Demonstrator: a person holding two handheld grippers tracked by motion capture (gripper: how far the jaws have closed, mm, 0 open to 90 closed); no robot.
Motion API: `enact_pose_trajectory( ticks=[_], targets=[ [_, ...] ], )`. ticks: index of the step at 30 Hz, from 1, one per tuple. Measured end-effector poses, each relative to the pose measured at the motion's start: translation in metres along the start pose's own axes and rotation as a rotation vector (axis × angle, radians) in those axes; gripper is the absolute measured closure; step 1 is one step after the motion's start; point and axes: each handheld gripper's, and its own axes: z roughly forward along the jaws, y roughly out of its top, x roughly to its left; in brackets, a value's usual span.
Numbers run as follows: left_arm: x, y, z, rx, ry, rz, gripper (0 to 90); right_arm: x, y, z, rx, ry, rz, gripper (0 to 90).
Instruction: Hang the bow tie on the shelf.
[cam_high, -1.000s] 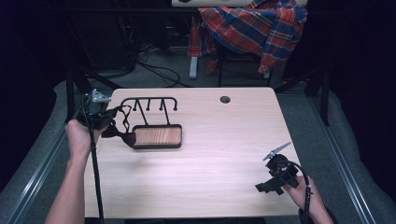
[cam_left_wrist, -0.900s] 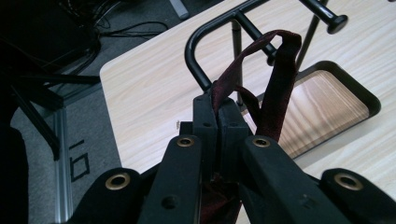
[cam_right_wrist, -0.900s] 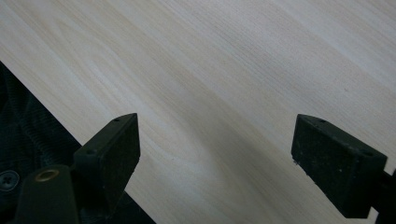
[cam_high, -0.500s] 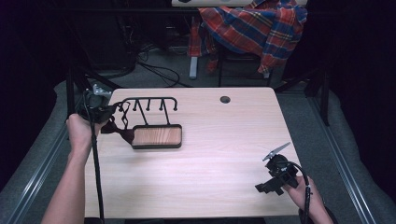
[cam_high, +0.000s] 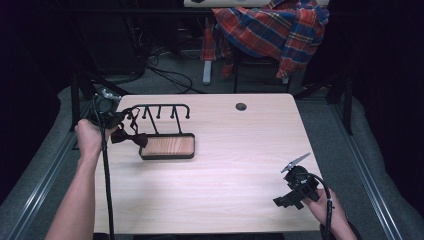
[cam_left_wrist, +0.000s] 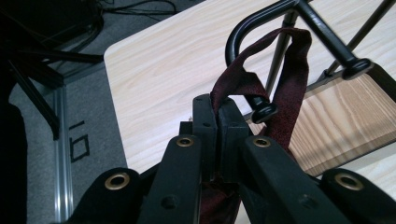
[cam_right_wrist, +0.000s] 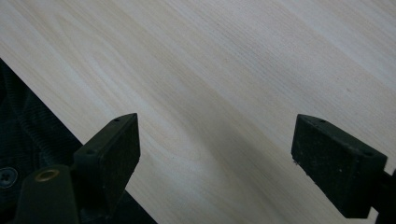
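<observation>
1. The left hand-held gripper (cam_left_wrist: 218, 112) is clamped shut on the strap of a dark red bow tie (cam_high: 129, 137), at the left end of a black hook rack (cam_high: 159, 111) — the landmark for what follows.
2. In the left gripper view the strap (cam_left_wrist: 293, 60) is looped over the rack's curved end hook, rising from the jaws up over the bar and down the far side; its long axis runs roughly up and down.
3. The bow itself hangs just below and left of the rack's left end, against the rim of the rack's wooden base tray (cam_high: 167, 147).
4. Judged from this, the coming move turns on the loop clearing or settling on that hook, and the hook's knobbed tip stands nearest in the way.
5. The right hand-held gripper (cam_high: 295, 165) is well apart — far right of the rack, near the desk (cam_high: 240, 180) front edge, jaws wide open over bare wood.
6. A small round hole (cam_high: 241, 106) lies right of the rack.
</observation>
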Motion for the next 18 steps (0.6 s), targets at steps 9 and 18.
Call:
enact_pose_trajectory(
  ticks=[9,18],
  targets=[
    [0.006,-0.003,0.012,0.003,-0.015,-0.051,87.4,0.001,0.0,0.001,0.002,0.005,0.001,15.3],
    [0.009,-0.006,0.019,0.024,-0.029,-0.078,86.3,0.001,0.0,0.002,0.001,0.005,0.002,15.4]
  ],
)
